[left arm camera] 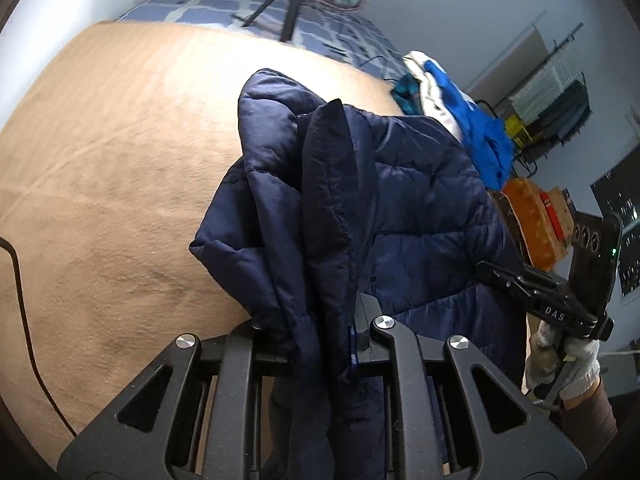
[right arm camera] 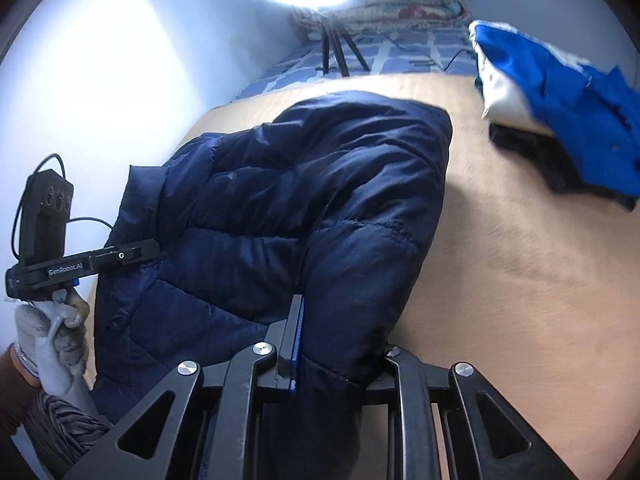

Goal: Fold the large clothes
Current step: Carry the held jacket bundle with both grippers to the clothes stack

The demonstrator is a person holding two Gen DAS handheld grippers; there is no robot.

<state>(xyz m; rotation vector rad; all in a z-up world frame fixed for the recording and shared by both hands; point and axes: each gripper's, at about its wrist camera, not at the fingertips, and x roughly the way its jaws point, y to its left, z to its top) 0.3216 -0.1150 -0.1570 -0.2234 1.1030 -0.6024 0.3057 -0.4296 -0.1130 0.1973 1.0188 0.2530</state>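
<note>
Between the jaws of the left gripper (left arm camera: 320, 344) sat a fold of the navy padded jacket (left arm camera: 360, 200), clamped nearly closed. Beyond both jaws, the jacket hung over the tan bed cover (left arm camera: 100, 160). The right gripper (right arm camera: 336, 356) likewise pinched the jacket's edge, jaws nearly closed. 2 gloved hands held the grippers.

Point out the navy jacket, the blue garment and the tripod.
navy jacket (right arm camera: 320, 184), right wrist view, quilted middle panel.
blue garment (right arm camera: 560, 92), right wrist view, upper fold of the cloth.
tripod (left arm camera: 292, 12), left wrist view, front leg.
</note>
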